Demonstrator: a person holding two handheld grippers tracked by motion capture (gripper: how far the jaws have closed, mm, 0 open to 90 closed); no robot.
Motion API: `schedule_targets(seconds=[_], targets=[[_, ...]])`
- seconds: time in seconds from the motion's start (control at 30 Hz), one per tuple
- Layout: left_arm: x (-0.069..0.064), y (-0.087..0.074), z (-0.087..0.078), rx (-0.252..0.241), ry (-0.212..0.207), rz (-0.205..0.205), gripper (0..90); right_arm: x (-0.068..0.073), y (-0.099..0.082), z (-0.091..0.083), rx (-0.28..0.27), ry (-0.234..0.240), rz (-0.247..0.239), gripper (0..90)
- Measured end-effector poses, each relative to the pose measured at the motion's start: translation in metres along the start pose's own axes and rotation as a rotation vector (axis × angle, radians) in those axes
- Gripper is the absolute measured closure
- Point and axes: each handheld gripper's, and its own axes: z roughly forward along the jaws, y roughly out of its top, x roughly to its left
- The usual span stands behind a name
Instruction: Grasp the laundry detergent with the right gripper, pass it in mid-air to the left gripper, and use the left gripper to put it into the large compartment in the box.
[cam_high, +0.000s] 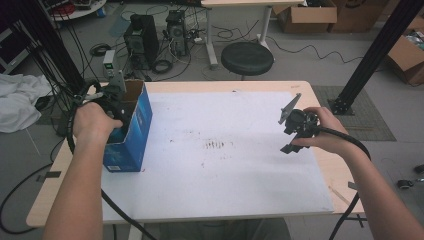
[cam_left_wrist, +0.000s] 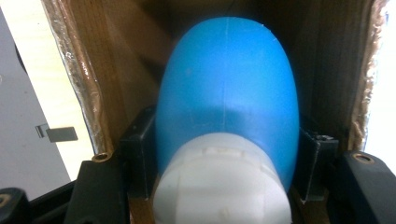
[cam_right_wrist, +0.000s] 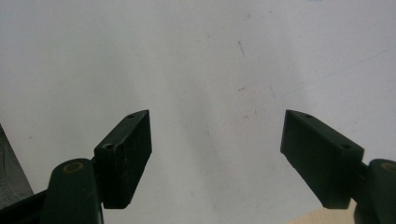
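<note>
While a person's two bare forearms reach in from the near edge of the pale wooden worktop (cam_high: 320, 165), each hand carries a set of black two-jaw tongs over the white sheet (cam_high: 220, 170) that covers most of it. At the right, the right hand (cam_high: 327, 131) holds the right tongs (cam_high: 289, 134) low over the sheet, well apart from everything else on it; seen from the right gripper view, the right tongs (cam_right_wrist: 215, 158) stand spread wide with nothing between the jaws, only scuffed white sheet beyond them. At the left, the left hand (cam_high: 92, 122) has the left tongs (cam_high: 111, 102) pushed down into the open top of a blue cardboard box (cam_high: 131, 135) standing upright near the worktop's left edge. Inside that box, in the left gripper view, the left tongs (cam_left_wrist: 226, 154) are pinched on a smooth blue egg-shaped bottle with a ribbed white cap (cam_left_wrist: 227, 107), one jaw pad against each flank, the cap nearest the camera and the rounded blue end pointing deeper between the brown cardboard walls (cam_left_wrist: 116, 60). Beyond the worktop, a round black stool (cam_high: 247, 58) stands on the grey floor, with two dark computer towers (cam_high: 156, 35) and loose cables to its left and brown cardboard cartons (cam_high: 307, 17) at the far right.
</note>
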Motion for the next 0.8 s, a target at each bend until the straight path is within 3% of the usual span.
schedule_targets(seconds=[0.4,0.8], targets=[[0.0002,-0.0014,-0.0015,0.005,-0.019,-0.007,36.9,0.0,-0.0004,-0.0014,0.003,-0.001,0.004,24.8],[-0.0024,-0.0048,-0.0064,0.004,0.022,0.001,28.3,0.0005,-0.0027,-0.0013,0.0,0.003,0.004,24.8]])
